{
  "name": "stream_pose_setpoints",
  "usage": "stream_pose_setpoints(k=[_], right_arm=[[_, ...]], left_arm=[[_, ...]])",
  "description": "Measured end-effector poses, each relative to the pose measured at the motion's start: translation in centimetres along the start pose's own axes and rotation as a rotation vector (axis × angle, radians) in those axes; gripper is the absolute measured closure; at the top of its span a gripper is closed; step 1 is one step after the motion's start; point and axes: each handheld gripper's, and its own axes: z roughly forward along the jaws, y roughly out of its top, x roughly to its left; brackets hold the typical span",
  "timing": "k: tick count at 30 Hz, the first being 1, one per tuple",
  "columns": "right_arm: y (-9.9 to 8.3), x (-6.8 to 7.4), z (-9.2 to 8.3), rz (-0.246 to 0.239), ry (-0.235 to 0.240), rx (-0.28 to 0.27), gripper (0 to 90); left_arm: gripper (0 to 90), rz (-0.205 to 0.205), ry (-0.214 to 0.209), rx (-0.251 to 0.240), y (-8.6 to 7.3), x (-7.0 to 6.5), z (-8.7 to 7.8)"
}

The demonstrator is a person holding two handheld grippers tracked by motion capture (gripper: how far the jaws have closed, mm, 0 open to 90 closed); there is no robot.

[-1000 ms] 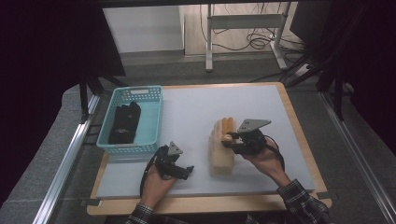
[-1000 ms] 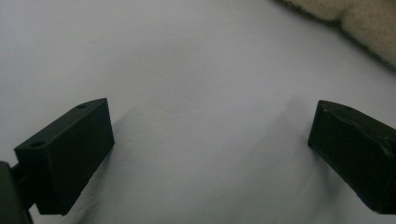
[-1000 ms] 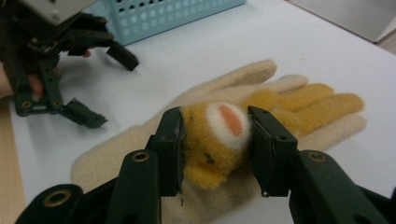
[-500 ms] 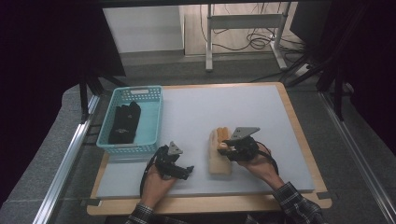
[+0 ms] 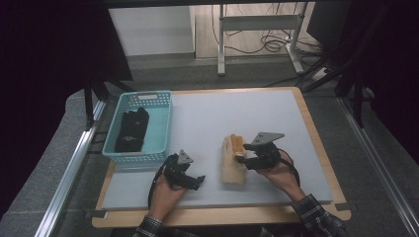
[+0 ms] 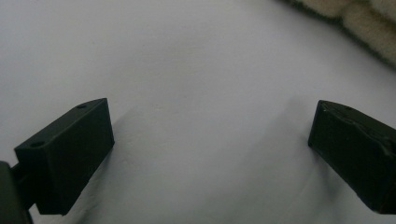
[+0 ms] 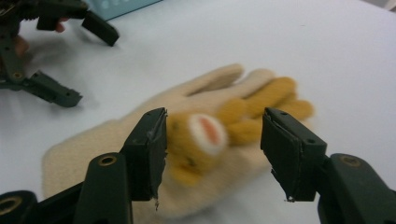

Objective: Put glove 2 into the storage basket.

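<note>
A white mat (image 5: 207, 118) is seen laid over a wooden table (image 5: 316, 133), and a teal basket (image 5: 163, 123) with a dark glove (image 5: 131, 129) lying in it is set at the mat's left edge. Near the mat's front, right of centre, a cream glove (image 5: 228, 168) is laid flat, with a yellow-orange glove (image 7: 205, 135) resting on top of it, its fingers pointing away from the person. The right gripper (image 7: 212, 154) is held low over this pair; its jaws have just been opening and are spread on either side of the yellow-orange glove, with no pad pressed on it. The left gripper (image 6: 210, 140) is held just left of the cream glove, its jaws spread wide over bare mat.
</note>
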Motion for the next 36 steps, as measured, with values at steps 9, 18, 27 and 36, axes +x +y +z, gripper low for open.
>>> stream_pose_setpoints(k=[9,18,27,36], right_arm=[[-1.8,-1.9,-1.3,0.089,-0.048,-0.001,38.5],[-4.0,-1.4,-1.2,0.086,0.004,0.074,74.5],[-4.7,0.5,0.1,0.045,0.061,0.111,85.3],[-4.7,1.0,0.9,0.044,0.075,0.108,85.3]], left_arm=[[0.4,-0.003,-0.002,0.000,0.0,0.0,0.0],[0.4,-0.003,-0.001,0.000,0.0,0.0,0.0],[0.4,-0.004,-0.001,-0.001,0.0,0.0,0.0],[0.4,-0.004,-0.001,-0.002,0.0,0.0,0.0]])
